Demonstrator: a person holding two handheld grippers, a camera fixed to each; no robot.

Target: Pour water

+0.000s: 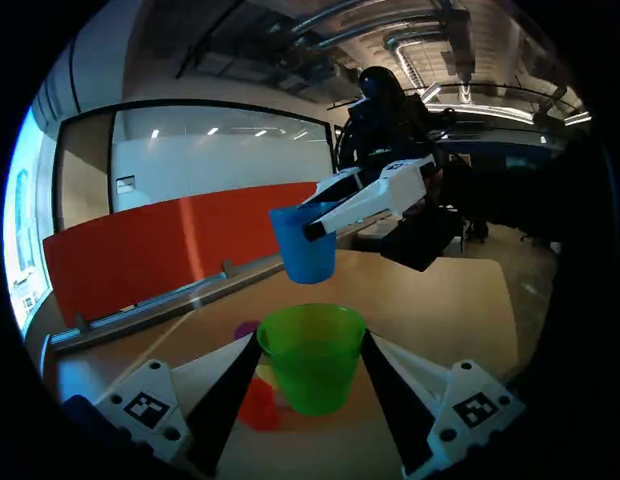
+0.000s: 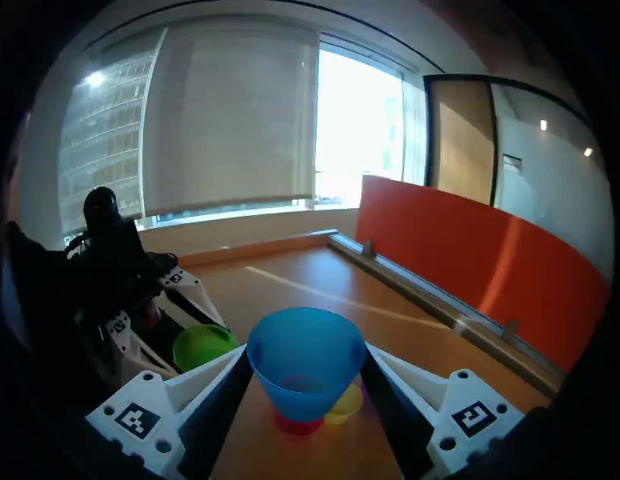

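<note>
Left claw (image 1: pixel 310 342): pinching the green cup (image 1: pixel 314 368) from both sides; the cup is upright, in the air above the bench (image 1: pixel 446 304).
Right claw (image 2: pixel 306 352): pinching the blue cup (image 2: pixel 306 360) between its 2 fingers.
Blue cup position: in the left gripper view, raised beyond and higher than the green cup, apart from it.
On the bench: a red cup (image 1: pixel 258 404) below and left of the green cup; a yellow cup (image 2: pixel 346 402) under the blue one.

Wooden table (image 1: pixel 454 304): red cup (image 1: pixel 258 404), yellow cup (image 2: pixel 344 404), purple object (image 1: pixel 247 328).
</note>
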